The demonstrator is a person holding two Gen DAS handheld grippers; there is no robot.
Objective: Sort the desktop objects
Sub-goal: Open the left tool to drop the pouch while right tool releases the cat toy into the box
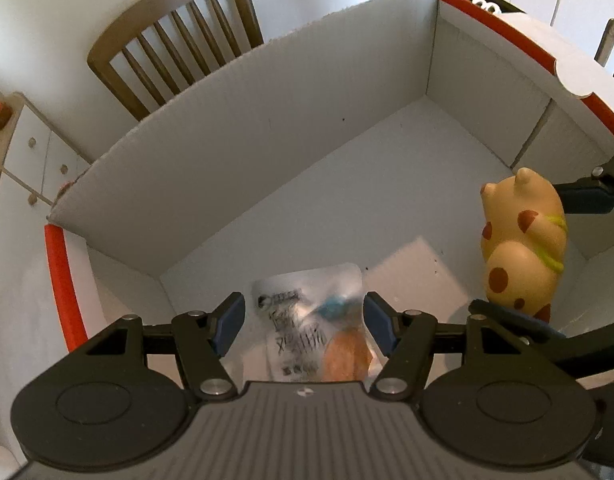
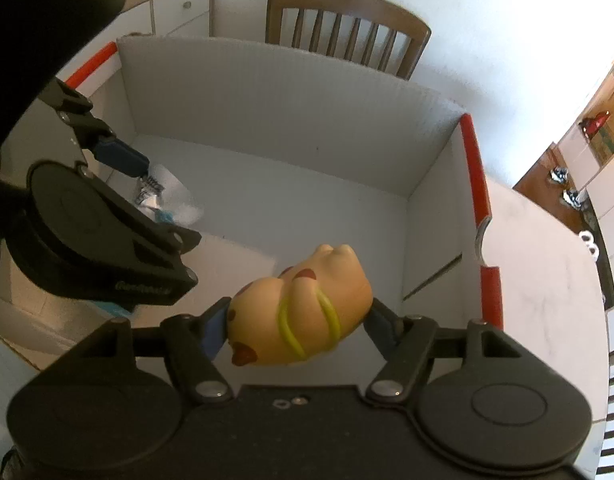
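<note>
A white room with a brown slatted chair (image 1: 175, 36) against the wall and white drawers (image 1: 31, 160) to the side; on the white table (image 2: 547, 248) stands an open white box (image 1: 267, 128) with red-edged flaps.

The left gripper (image 1: 303, 320) hangs over the box's near corner with its 2 blue-padded fingers (image 1: 227, 322) spread apart. Between and below them, on the box floor, lies a clear packet (image 1: 311, 320) with black print, something blue and something orange-brown inside. It looks blurred, and the fingers do not touch it. In the right wrist view the same packet (image 2: 167, 196) shows just past the left gripper (image 2: 147, 208).

The right gripper (image 2: 297, 326) pinches a toy (image 2: 303, 312), a tan animal figure with brown spots and 2 yellow-green stripes, held sideways between both pads, above the box floor. In the left wrist view the toy (image 1: 523, 240) sits at the right side of the box, gripped top and bottom by the right gripper (image 1: 547, 256).
</note>
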